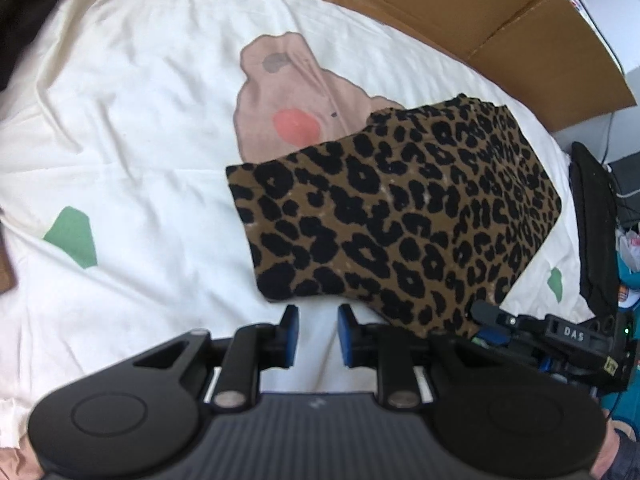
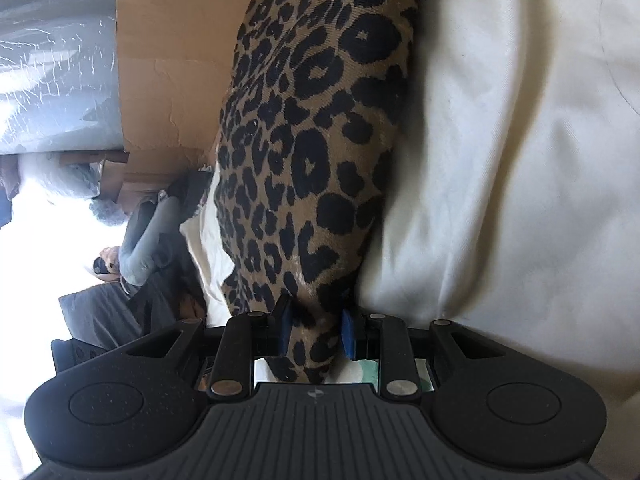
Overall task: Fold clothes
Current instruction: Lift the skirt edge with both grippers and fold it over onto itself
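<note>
The left tool (image 1: 314,334), jaws apart and empty, hovers just beside the leopard-print garment (image 1: 400,208), folded on the bed (image 1: 140,120). The right tool (image 2: 314,330) clenches that garment's corner. Folding looks nearly finished; next, probably release and smooth the edge.

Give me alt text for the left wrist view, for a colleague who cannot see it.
A folded leopard-print garment lies on a white bedsheet printed with a pink animal figure and green patches. The left gripper hovers at the garment's near edge with nothing between its blue pads, while the right gripper sits at its lower right corner. Brown cardboard lies beyond.
</note>
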`<state>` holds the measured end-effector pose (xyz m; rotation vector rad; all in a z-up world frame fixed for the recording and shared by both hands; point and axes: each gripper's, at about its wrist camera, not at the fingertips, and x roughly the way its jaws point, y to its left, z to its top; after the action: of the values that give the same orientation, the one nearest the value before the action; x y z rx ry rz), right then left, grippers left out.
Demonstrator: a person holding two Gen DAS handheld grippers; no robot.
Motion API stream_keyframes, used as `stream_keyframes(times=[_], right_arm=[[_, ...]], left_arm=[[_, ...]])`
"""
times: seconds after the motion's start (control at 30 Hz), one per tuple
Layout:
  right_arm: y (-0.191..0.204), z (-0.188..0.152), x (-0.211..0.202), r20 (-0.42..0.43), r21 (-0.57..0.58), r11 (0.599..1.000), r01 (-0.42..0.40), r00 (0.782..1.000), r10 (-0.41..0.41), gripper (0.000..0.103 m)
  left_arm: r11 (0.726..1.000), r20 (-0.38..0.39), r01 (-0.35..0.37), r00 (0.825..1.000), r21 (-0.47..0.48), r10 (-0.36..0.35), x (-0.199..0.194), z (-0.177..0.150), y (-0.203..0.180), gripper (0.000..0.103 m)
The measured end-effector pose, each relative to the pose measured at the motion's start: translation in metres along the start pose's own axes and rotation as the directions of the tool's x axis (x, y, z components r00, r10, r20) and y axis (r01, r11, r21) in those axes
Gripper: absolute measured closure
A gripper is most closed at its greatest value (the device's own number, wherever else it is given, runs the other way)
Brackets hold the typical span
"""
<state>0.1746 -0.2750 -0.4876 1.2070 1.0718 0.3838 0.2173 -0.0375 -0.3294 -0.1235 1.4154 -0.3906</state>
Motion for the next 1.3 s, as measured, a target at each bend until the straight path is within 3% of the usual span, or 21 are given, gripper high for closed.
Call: stream_keyframes(times=[0.03, 0.07, 0.17, 0.27, 0.33, 0.4, 0.5, 0.53, 0.6, 0.67, 1.0, 1.1, 1.3], right_arm=[[0.001, 0.000, -0.001, -0.001, -0.008, 1.000, -0.003, 1.000, 0.003, 0.088], [0.002, 0.000, -0.003, -0.002, -0.012, 1.000, -0.010, 1.000, 0.010, 0.092], [0.001, 0.000, -0.007, -0.001, 0.006, 1.000, -0.027, 1.000, 0.027, 0.092], [0.000, 0.001, -0.006, 0.006, 0.008, 1.000, -0.010, 1.000, 0.010, 0.087], [0.000, 0.002, -0.001, 0.008, 0.017, 1.000, -0.009, 1.000, 0.008, 0.077], [0.001, 0.003, 0.004, 0.004, 0.015, 1.000, -0.002, 1.000, 0.002, 0.077], [0.000, 0.005, 0.006, -0.002, 0.021, 1.000, -0.005, 1.000, 0.005, 0.077], [0.000, 0.005, 0.006, -0.004, 0.024, 1.000, -0.007, 1.000, 0.007, 0.082], [0.001, 0.006, 0.005, -0.009, 0.018, 1.000, -0.009, 1.000, 0.010, 0.091], [0.002, 0.005, 0.001, -0.010, 0.018, 1.000, -0.016, 1.000, 0.016, 0.092], [0.011, 0.010, -0.001, -0.019, -0.011, 1.000, -0.012, 1.000, 0.012, 0.086], [0.008, 0.013, -0.003, -0.004, 0.002, 1.000, -0.008, 1.000, 0.008, 0.077], [0.000, 0.021, -0.012, 0.028, 0.020, 1.000, 0.018, 0.999, -0.019, 0.076]], left_arm=[[1.000, 0.000, -0.001, 1.000, -0.001, 0.001, 0.000, 0.001, 0.000, 0.082], [1.000, 0.001, -0.003, 1.000, -0.001, 0.003, 0.000, 0.002, 0.001, 0.082], [1.000, 0.008, -0.011, 1.000, 0.006, 0.011, -0.003, 0.007, 0.000, 0.082], [1.000, 0.014, -0.009, 1.000, 0.021, 0.009, -0.006, 0.017, -0.003, 0.081], [0.999, 0.018, -0.006, 1.000, 0.043, 0.005, -0.009, 0.025, -0.008, 0.076], [0.997, 0.021, -0.009, 1.000, 0.072, 0.007, -0.009, 0.032, -0.015, 0.063], [0.997, 0.034, -0.025, 0.999, 0.077, 0.023, -0.005, 0.044, -0.024, 0.060], [0.996, 0.037, -0.024, 0.999, 0.088, 0.021, -0.003, 0.049, -0.027, 0.058], [0.991, 0.049, -0.039, 0.998, 0.129, 0.033, 0.002, 0.057, -0.034, 0.045], [0.982, 0.062, -0.047, 0.997, 0.183, 0.037, 0.008, 0.064, -0.042, 0.039], [0.971, 0.058, -0.018, 0.998, 0.240, 0.004, 0.034, 0.087, -0.056, 0.037], [0.968, 0.063, -0.014, 0.998, 0.250, -0.002, 0.041, 0.096, -0.058, 0.037], [0.958, 0.078, -0.007, 0.997, 0.285, -0.016, 0.051, 0.110, -0.064, 0.034]])
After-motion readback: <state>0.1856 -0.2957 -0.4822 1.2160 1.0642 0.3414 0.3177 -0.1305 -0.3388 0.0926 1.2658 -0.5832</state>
